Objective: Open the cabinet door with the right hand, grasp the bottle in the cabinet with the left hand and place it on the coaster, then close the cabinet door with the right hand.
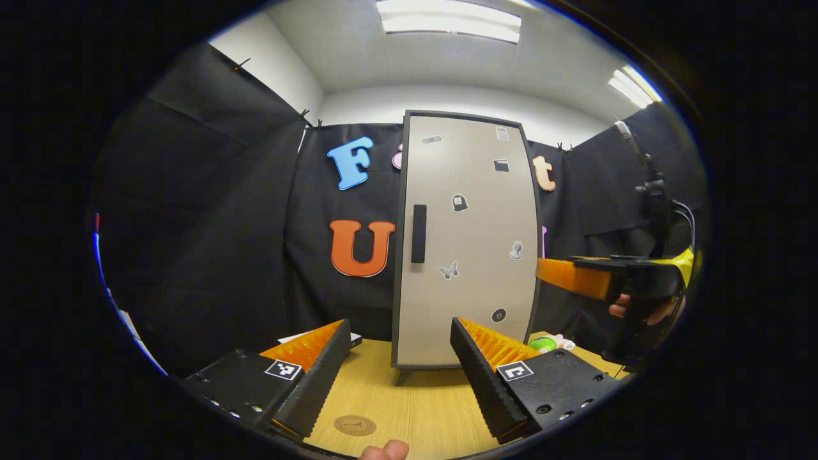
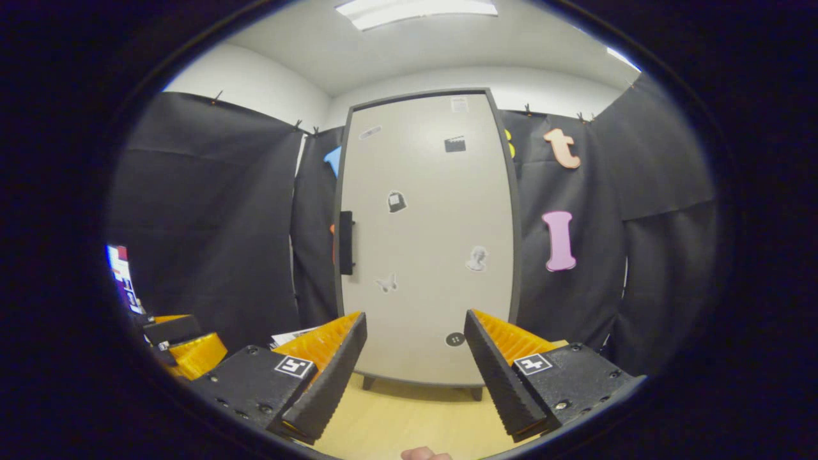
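1. At the back of the counter stands the cabinet, upright on short legs, its pale door fully shut and dotted with small stickers. Nothing of the task looks done yet: the door has to be opened, the bottle brought out and set down, and the door shut again.
2. Beside the cabinet's right edge in the left gripper view, the right claw is held up by a hand, level with the lower half of the door and apart from it. In the right gripper view its own fingers stand wide apart with nothing between them, pointed at the door's lower part.
3. Low over the counter, the left claw is likewise spread open and empty, well short of the cabinet.
4. On the door's left edge sits the dark upright handle, untouched; the right claw is off to its right and lower, so I judge it must shift over to catch it.
5. Near the counter's front edge lies the round coaster, bare, between the left claw's fingers.
6. Behind the closed door, presumably, is the bottle; it is hidden.
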Action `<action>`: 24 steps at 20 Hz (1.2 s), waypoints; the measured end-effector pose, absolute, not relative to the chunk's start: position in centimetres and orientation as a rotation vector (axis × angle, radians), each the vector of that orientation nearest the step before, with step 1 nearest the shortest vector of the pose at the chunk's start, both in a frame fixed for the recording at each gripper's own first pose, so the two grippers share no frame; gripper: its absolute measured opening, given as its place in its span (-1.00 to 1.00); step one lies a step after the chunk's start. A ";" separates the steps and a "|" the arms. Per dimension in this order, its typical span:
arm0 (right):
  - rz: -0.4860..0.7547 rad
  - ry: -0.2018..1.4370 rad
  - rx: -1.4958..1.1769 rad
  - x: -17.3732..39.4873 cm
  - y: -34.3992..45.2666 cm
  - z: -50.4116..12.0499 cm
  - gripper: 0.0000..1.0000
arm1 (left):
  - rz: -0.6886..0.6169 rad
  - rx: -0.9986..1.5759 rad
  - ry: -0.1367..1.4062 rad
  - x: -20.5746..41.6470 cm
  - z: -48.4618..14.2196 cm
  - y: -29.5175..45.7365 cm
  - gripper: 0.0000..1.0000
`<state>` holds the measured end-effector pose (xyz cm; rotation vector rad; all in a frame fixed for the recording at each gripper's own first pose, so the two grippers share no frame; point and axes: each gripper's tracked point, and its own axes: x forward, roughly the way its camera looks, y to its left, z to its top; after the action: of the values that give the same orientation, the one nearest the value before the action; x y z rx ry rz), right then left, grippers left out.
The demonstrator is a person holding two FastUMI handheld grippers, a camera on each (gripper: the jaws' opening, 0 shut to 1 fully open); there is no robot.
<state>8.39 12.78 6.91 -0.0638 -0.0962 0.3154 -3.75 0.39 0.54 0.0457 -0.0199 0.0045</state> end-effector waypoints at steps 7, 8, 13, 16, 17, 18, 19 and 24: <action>0.375 -0.107 -0.070 17.2 21.6 9.9 0.99 | -0.022 0.041 -0.009 -5.3 0.2 -0.2 0.90; 0.382 -0.090 -0.059 18.4 22.8 9.9 0.99 | -0.028 0.041 -0.012 -5.3 0.3 -0.4 0.90; 0.410 -0.020 -0.053 24.1 27.2 9.9 0.97 | -0.056 0.033 -0.020 -5.5 0.5 -1.2 0.90; 0.402 0.005 -0.076 26.0 28.7 9.2 0.92 | -0.051 0.042 -0.017 -5.4 0.1 -0.8 0.90; 0.401 -0.001 -0.076 26.4 29.2 9.3 0.75 | -0.049 0.041 -0.016 -5.4 0.0 -0.6 0.90; 0.395 -0.010 -0.081 26.7 29.4 9.4 0.75 | -0.046 0.038 -0.015 -5.3 -0.1 -0.4 0.90; 0.390 -0.017 -0.091 27.0 29.7 9.4 0.56 | -0.044 0.035 -0.015 -5.3 -0.1 -0.3 0.90; 0.368 0.003 -0.109 28.3 31.0 9.1 0.21 | -0.031 0.035 -0.019 -5.1 0.0 0.6 0.90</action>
<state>28.29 31.00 9.12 -0.1089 0.0030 0.3682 -5.11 0.61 0.04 0.0351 -0.0193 -0.0311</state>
